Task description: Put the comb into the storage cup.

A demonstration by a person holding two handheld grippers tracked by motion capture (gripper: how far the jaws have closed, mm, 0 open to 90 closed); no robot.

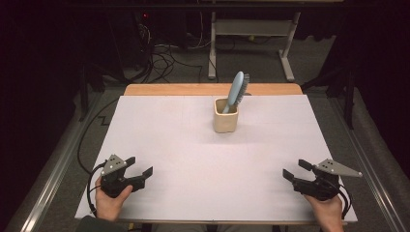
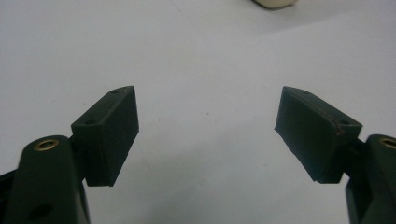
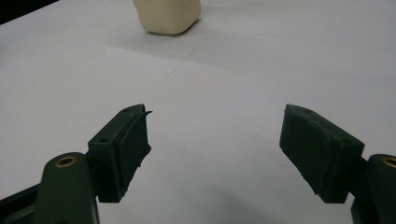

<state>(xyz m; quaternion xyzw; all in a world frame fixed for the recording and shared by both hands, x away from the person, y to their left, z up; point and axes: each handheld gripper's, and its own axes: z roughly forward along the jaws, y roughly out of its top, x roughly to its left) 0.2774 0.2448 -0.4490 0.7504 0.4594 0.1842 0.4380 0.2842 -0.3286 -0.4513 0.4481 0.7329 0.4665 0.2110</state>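
- High view: a cream cup (image 1: 226, 116) stands upright toward the table's (image 1: 159, 125) far side, blue brush (image 1: 236, 90) leaning in it. Left gripper (image 1: 140, 166) and right gripper (image 1: 294, 169) rest at the near corners, well apart from it.
- Left gripper view: jaws spread wide, nothing between; cup's base (image 2: 275, 3) ahead, nothing blocking.
- Right gripper view: jaws wide, empty; cup (image 3: 167, 15) far ahead, nothing between.

I work at a table (image 1: 164, 145) covered by a white sheet (image 1: 203, 159); its wooden edge (image 1: 159, 89) shows at the far side; beyond it I see a grey floor (image 1: 251, 63), tangled cables (image 1: 159, 60) and a white metal frame (image 1: 251, 29)
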